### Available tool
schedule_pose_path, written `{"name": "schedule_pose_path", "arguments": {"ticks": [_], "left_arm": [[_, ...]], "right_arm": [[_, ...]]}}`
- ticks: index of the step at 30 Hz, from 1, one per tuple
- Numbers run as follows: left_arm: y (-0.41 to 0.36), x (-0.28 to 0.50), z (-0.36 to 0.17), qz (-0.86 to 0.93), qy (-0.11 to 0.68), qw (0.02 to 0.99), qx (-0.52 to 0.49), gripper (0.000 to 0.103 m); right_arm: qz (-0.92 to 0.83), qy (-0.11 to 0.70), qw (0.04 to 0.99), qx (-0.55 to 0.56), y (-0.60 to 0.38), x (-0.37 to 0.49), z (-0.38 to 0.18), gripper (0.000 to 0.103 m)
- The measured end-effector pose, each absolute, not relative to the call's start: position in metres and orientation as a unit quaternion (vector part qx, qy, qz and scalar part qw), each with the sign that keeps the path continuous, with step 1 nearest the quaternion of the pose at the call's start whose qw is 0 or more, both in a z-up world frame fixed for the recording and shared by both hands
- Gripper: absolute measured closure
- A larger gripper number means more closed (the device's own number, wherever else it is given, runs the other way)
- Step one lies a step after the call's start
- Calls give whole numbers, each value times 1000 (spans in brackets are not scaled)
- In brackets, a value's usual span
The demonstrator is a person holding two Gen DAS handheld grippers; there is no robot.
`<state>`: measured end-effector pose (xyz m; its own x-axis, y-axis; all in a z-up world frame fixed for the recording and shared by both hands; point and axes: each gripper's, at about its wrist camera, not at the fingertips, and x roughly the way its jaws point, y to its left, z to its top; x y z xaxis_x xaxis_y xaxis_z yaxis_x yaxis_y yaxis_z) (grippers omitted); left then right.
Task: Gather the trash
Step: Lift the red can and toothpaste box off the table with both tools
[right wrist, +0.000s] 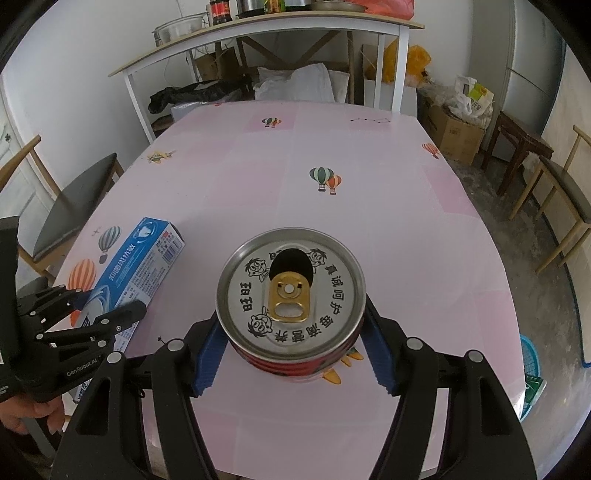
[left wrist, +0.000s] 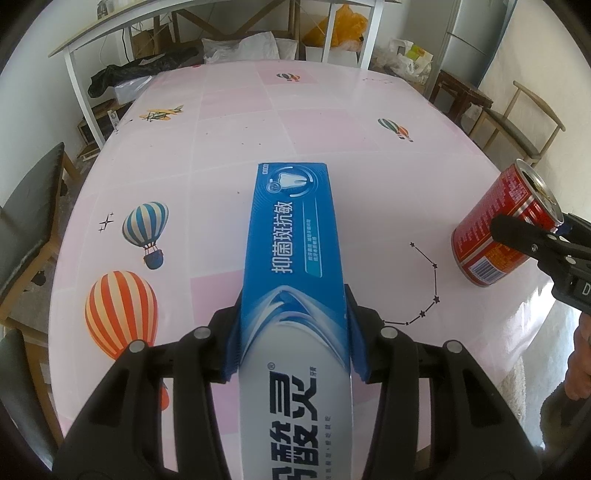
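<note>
Pickup step: left gripper (left wrist: 293, 332) clamped on toothpaste box (left wrist: 291, 236) jutting ahead; right gripper (right wrist: 291, 343) clamped on opened red can (right wrist: 291, 295) between its pads. Next: carry both to a bin, none visible.

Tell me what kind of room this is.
Probably a home dining room or kitchen corner: a dining table under a pink balloon-print cloth, wooden chairs around it, a fridge nearby, and bottles on a shelf.

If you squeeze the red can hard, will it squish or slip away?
The red can is opened, so it's probably light and might dent. Its round, smooth side could slip between the right tool fingers. Tilted, leftover drops may spill.
</note>
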<state>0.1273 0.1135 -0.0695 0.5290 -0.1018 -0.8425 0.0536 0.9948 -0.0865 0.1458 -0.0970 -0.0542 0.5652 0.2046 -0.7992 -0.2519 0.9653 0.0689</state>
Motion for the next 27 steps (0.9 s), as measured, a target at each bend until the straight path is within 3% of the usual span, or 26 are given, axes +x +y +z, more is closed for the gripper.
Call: {"name": "schedule_pose_path", "arguments": {"ticks": [27], "left_arm": [[115,112,-54,-37,460,886,-33,60]], "right_arm": [[117,436,892,-29,-94,138,-50,39]]}}
